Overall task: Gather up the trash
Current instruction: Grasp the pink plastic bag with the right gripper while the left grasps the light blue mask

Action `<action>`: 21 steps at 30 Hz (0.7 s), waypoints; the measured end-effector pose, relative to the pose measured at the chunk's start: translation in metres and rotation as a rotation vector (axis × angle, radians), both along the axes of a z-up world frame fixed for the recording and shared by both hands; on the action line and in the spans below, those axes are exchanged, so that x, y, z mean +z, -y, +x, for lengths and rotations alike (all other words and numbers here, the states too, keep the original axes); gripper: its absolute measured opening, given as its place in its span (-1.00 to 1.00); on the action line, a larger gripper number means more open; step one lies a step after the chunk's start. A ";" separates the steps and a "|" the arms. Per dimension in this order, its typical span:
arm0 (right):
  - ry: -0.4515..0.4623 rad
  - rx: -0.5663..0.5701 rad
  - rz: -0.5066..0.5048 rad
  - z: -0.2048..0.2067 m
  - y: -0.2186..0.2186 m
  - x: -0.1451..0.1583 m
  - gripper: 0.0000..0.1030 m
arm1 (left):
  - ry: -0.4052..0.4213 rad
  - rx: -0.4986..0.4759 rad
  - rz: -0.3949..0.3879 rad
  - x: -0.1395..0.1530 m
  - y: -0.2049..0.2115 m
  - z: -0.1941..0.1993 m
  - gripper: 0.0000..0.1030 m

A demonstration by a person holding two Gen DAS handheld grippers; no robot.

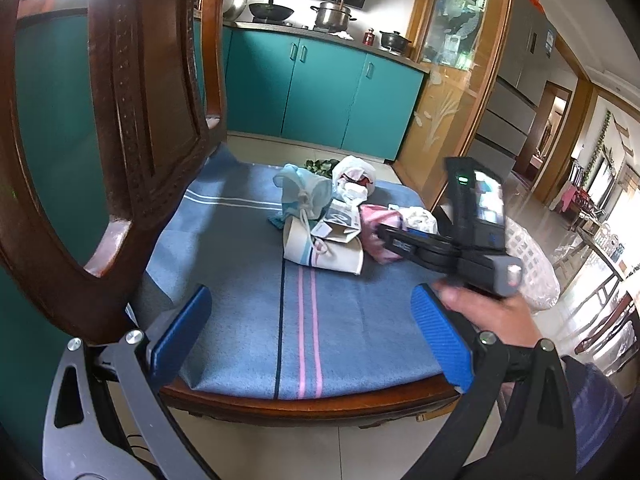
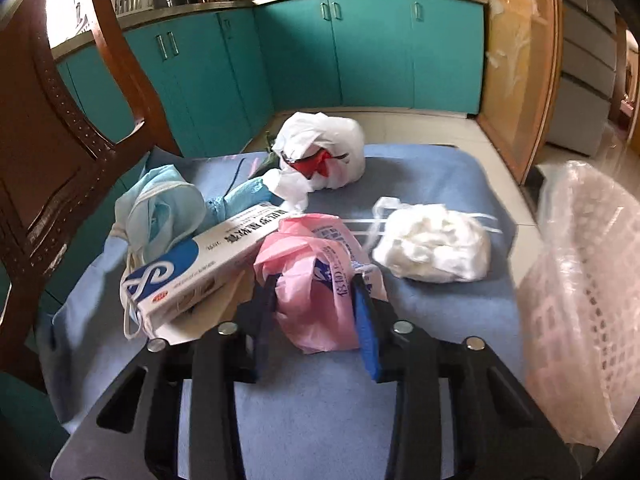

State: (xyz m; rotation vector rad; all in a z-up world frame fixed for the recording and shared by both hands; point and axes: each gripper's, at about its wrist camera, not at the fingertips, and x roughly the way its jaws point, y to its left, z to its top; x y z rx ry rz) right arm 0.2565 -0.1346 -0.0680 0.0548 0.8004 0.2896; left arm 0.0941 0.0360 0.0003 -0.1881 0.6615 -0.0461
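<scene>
Trash is still sitting on the chair seat [image 2: 460,168], left to right: blue mask [image 2: 168,208], medicine box [image 2: 192,268], pink bag [image 2: 316,280], white wad [image 2: 436,248]. Left gripper [image 1: 312,332] is hovering, fingers apart, holding nothing. Right gripper [image 2: 316,304] is clamping the pink bag. Lined basket [image 2: 588,300] is waiting beside the chair; most pieces look uncollected.

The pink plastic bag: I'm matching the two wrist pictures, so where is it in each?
Left wrist: pink plastic bag right of centre, partly behind the right gripper.
Right wrist: lower centre, between that gripper's blue pads, which pinch it.
Shared landmark: the blue-and-white box just left of it.
</scene>
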 end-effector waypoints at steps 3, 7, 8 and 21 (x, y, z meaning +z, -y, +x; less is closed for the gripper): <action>0.006 -0.006 0.041 -0.020 0.016 0.016 -0.42 | -0.007 0.007 -0.017 -0.001 -0.004 0.011 0.93; 0.011 -0.013 0.138 -0.056 0.045 0.043 -0.42 | -0.015 -0.025 -0.054 0.003 -0.006 0.042 0.93; 0.024 -0.011 0.158 -0.065 0.051 0.051 -0.42 | -0.016 -0.031 -0.053 0.005 -0.006 0.053 0.93; 0.080 0.006 0.202 -0.090 0.073 0.076 -0.42 | -0.260 -0.013 -0.033 -0.044 -0.017 0.228 -0.60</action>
